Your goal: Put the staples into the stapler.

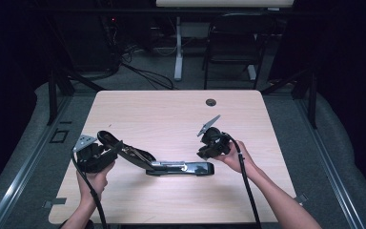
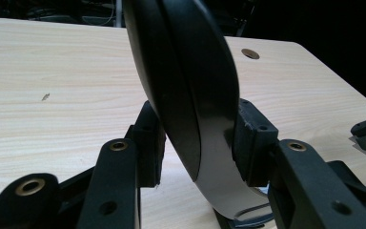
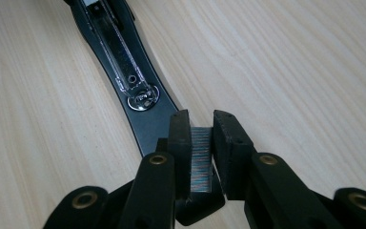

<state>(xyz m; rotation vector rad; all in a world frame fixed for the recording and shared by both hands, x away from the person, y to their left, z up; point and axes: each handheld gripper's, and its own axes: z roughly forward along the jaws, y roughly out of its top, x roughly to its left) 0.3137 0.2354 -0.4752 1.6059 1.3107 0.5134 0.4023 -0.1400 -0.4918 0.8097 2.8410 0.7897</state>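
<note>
Pale wood table [image 1: 171, 109] is carrying an opened stapler [image 1: 171, 166], its base lying flat near the front edge and its top swung up and back to the left. The left gripper [image 1: 106, 153] is clamping that raised top [image 2: 190, 95] between its pads. The right gripper [image 1: 208, 149] is pinching a strip of staples [image 3: 201, 162] just beside the base's front end [image 3: 140, 102]. Opening looks done; the strip is not yet loaded, and closing remains.
</note>
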